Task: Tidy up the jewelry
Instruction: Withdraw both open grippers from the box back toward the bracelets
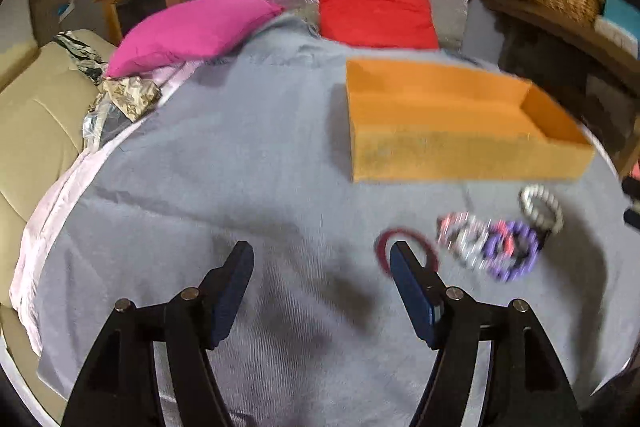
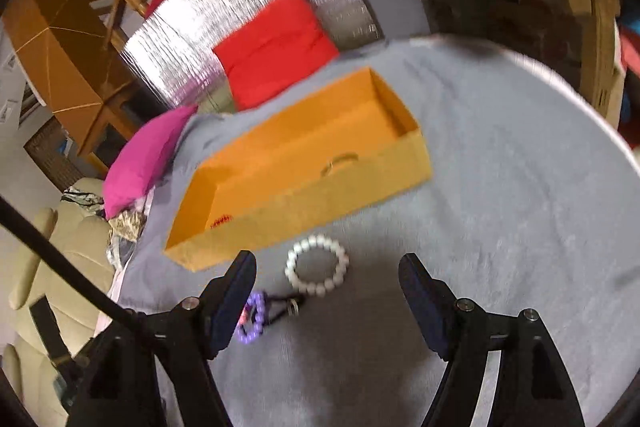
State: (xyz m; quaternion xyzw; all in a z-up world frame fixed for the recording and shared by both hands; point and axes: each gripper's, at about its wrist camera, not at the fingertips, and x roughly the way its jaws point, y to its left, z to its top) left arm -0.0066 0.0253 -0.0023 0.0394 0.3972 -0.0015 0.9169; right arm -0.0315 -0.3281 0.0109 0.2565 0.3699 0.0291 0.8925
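Sorting bracelets into the orange box (image 2: 304, 163) looks to be the step in hand, with both tongs between picks. The left gripper (image 1: 322, 263) hangs over the grey blanket (image 1: 240, 167) with its jaws wide apart and nothing between them. The right gripper (image 2: 327, 269) is likewise spread wide and empty.

Loose jewelry lies on the blanket just in front of the box. In the left view a dark red bangle (image 1: 406, 249) sits partly behind the right-hand finger of that gripper, and beside it lie a tangled beaded piece (image 1: 464, 237), a purple bead bracelet (image 1: 512, 255) and a white bead bracelet (image 1: 540, 207). In the right view the white bead bracelet (image 2: 318, 265) rests between the spread fingers, close to the box's near wall, and the purple bead bracelet (image 2: 252, 319) shows just past the left-hand finger. Inside the box a thin ring-like piece (image 2: 340, 161) and a small red item (image 2: 220, 221) seem to be stowed already, though blur makes them hard to name.

My judgement: several pieces remain. The next move calls for lowering one gripper over a single bracelet, most likely the white one under the right gripper, closing on its bead rim without catching the blanket, then lifting it over the box wall.
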